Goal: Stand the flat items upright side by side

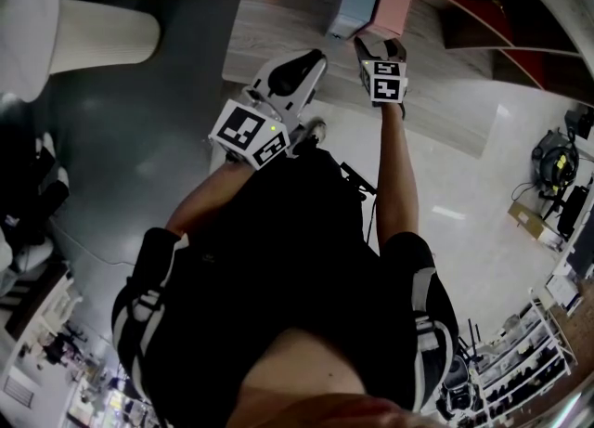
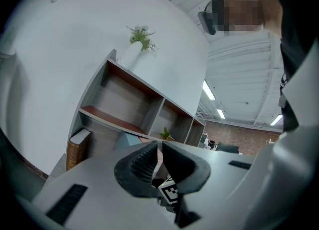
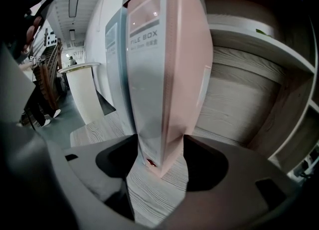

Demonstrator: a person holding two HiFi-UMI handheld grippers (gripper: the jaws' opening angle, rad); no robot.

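My right gripper [image 1: 378,45] has the pink file box [image 3: 169,74]. Its jaws stand wide around the box's near edge, and as far as I can see a pad rests against each flat side. The box stands upright on the wooden shelf board [image 1: 269,41], toward the board's right end in the head view. A blue file box [image 3: 113,69] stands upright just beside it, on the side nearer the board's middle, flat side to flat side. My left gripper [image 2: 160,161] is held level by the board's front edge, apart from both boxes, its jaws drawn nearly together with nothing between them. Its own view shows a brown book [image 2: 79,146] standing upright at the board's left end.
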